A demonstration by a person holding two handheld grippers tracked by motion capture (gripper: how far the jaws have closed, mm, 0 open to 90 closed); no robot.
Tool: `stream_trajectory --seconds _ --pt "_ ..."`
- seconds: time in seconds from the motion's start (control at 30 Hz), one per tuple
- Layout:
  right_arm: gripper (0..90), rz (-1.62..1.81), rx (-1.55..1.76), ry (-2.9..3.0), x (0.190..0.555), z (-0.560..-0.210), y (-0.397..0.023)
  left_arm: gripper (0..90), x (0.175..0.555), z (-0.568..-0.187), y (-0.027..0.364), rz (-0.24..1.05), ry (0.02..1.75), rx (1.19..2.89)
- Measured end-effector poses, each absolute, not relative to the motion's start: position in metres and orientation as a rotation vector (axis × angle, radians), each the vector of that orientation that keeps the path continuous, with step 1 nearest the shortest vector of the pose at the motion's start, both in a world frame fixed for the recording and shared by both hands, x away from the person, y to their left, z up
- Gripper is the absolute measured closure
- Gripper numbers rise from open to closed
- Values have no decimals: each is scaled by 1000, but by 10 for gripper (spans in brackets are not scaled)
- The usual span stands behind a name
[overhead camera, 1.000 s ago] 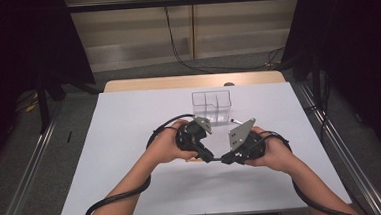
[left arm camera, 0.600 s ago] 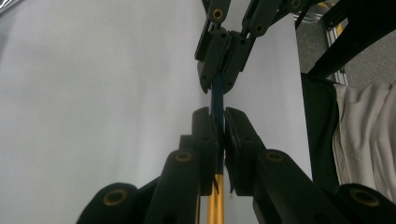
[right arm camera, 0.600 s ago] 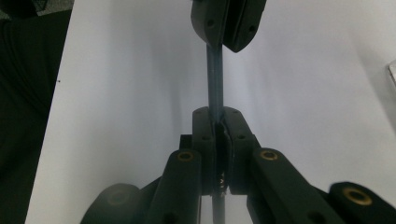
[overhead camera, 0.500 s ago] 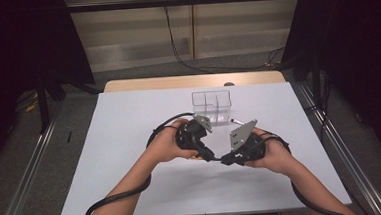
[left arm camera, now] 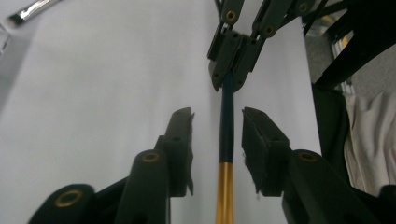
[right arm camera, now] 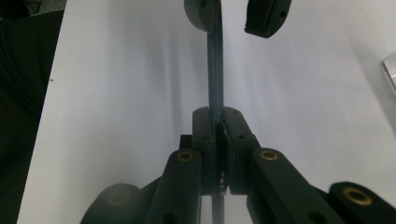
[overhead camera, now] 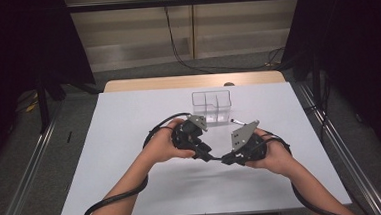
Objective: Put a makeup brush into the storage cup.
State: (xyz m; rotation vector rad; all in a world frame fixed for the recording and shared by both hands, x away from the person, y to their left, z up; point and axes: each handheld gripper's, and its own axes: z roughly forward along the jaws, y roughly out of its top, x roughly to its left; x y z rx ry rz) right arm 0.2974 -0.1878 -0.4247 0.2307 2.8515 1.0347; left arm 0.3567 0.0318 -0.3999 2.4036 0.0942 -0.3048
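Note:
A thin pen with a dark blue shaft (left arm camera: 227,135) and a gold section (left arm camera: 224,191) runs level between my two grippers above the white table (overhead camera: 129,121). My left gripper (left arm camera: 217,114) has just been opening; its pads stand apart on either side of the shaft with gaps showing. My right gripper (right arm camera: 217,116) is shut on the pen's other end (right arm camera: 215,70). In the high view the left gripper (overhead camera: 211,155) and the right gripper (overhead camera: 226,159) meet tip to tip at the table's middle. From the right gripper view, the left gripper's fingers (right arm camera: 264,18) sit spread around the shaft.
A clear divided container (overhead camera: 212,106) stands on the table behind the grippers. A small metal piece (overhead camera: 237,120) lies to its right. Cables trail from both grippers toward the front edge. Dark frames and rails flank the table.
Both hands have kept their place in the high view; no other difference shows there.

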Motion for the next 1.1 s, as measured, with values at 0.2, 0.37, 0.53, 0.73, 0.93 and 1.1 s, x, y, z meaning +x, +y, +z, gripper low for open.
stream_trajectory --seconds 0.2,0.37,0.53,0.73,0.93,1.1 --pt "851 1042 251 2837 298 -425 -190 453 356 -402 39 -293 107 2335" --pt "851 1064 264 2822 297 -426 -192 232 358 -408 47 -302 168 2248" --pt "850 1086 286 2810 297 -426 -195 100 358 -409 54 -235 194 2195" --pt "850 1118 309 2790 297 -428 -198 53 357 -409 65 -211 235 2094" --pt "850 1144 309 2780 296 -430 -198 48 356 -411 74 -180 265 2048" --pt "850 1166 320 2771 295 -430 -198 45 355 -412 78 -151 263 1990"
